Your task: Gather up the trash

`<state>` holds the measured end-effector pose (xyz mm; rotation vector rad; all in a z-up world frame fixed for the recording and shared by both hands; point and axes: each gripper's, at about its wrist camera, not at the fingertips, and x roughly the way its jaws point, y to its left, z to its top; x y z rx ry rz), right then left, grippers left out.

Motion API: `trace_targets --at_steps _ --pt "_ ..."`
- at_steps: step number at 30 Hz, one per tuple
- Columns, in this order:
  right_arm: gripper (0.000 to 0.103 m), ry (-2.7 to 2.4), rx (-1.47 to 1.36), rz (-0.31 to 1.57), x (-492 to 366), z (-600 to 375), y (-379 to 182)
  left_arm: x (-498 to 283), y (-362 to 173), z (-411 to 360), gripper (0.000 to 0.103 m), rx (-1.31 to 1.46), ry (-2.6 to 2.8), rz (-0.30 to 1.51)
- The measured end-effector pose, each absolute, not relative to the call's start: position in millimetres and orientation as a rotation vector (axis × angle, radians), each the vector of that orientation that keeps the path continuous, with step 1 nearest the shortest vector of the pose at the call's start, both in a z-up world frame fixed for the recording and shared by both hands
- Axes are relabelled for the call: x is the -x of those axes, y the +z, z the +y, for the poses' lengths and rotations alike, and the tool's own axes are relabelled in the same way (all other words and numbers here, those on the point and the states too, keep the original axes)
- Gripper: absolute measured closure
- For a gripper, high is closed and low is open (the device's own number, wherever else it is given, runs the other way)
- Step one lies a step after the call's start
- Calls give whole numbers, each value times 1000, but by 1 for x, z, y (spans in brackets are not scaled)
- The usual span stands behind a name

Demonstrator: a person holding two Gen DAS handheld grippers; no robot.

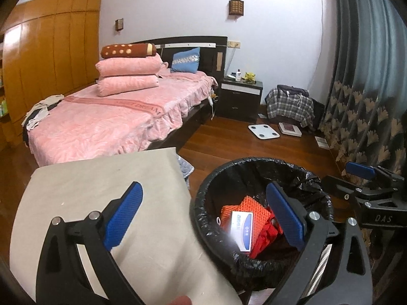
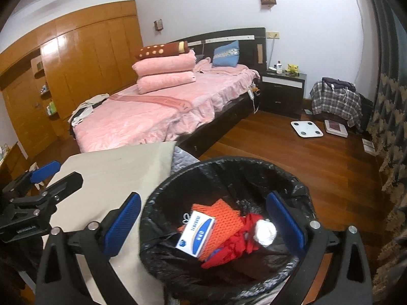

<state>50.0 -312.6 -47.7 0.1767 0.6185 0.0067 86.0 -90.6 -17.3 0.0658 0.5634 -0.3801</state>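
Release step of trash collection. Left gripper (image 1: 203,216) and right gripper (image 2: 203,218) both stand wide apart with nothing between the pads, poised above the bin (image 2: 178,175), which stands just beside the table (image 1: 101,178). The trash lies inside the liner: box (image 2: 195,232), orange mesh (image 2: 223,216), red wrapper (image 2: 236,244), white wad (image 2: 265,231). No litter shows on the table, so the task is judged near its end; next, look for any remaining piece
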Motion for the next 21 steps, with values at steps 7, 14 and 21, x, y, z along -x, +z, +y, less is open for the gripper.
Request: trace_targets --at_steps 7,14,21 --pt "6 32 -140 591 -33 -284 -26 -65 -1 -71 7 -52 -345 529" --pt "6 38 -118 577 -22 -269 -13 -49 12 -51 7 -22 -310 500" --pt "6 19 -103 575 -16 -261 -7 -35 20 -43 7 -18 -285 474"
